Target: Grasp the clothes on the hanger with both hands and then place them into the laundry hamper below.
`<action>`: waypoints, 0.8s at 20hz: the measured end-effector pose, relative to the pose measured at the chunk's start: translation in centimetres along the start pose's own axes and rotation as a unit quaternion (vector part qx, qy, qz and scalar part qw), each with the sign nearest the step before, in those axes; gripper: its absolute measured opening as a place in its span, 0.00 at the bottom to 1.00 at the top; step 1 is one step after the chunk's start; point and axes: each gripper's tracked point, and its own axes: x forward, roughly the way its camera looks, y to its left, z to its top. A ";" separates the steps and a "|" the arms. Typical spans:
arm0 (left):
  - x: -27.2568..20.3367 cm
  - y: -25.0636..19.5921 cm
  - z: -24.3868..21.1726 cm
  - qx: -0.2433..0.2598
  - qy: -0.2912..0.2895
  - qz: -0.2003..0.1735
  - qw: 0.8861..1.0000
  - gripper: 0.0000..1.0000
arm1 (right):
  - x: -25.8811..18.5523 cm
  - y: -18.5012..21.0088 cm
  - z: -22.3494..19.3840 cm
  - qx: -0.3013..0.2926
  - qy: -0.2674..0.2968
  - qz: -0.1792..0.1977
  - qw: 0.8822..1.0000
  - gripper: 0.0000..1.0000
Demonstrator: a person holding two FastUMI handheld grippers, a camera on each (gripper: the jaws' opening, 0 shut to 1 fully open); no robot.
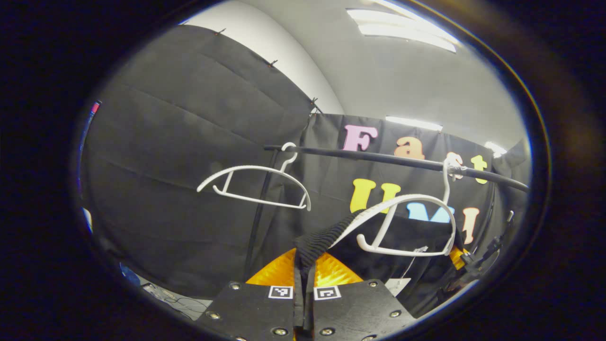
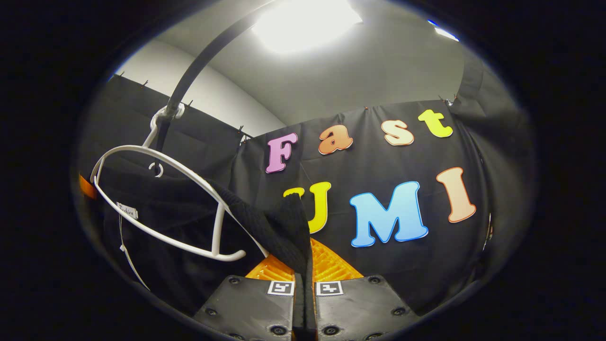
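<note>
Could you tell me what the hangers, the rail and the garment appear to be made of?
Hangers: likely white plastic, smooth, slightly glossy, moulded in thin curved bars. Rail: probably black-painted metal tube, with a faint sheen. Garment: black ribbed knit, matte, with a coarse texture at the pinched edge.

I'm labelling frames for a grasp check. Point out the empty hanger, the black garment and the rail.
empty hanger [image 1: 255, 169], left gripper view: its upper arch.
black garment [image 2: 251, 215], right gripper view: the ribbed edge running into the gripper.
rail [image 1: 378, 157], left gripper view: mid-bar.
</note>
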 end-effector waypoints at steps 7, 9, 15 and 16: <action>1.8 0.5 -1.3 -0.035 0.032 -0.058 0.997 0.01 | -2.0 -1.7 3.2 -0.023 -0.007 -0.064 0.998 0.02; 2.7 0.7 -1.9 -0.036 0.040 -0.067 0.996 0.02 | -2.0 -1.9 3.9 -0.003 -0.009 -0.076 0.997 0.02; 2.0 1.7 -6.0 -0.078 0.089 -0.073 0.990 0.00 | -2.2 -2.8 2.7 -0.020 0.012 -0.093 0.995 0.02; 2.2 1.5 -6.4 -0.077 0.095 -0.074 0.990 0.00 | -2.3 -3.0 2.4 -0.021 0.014 -0.097 0.995 0.02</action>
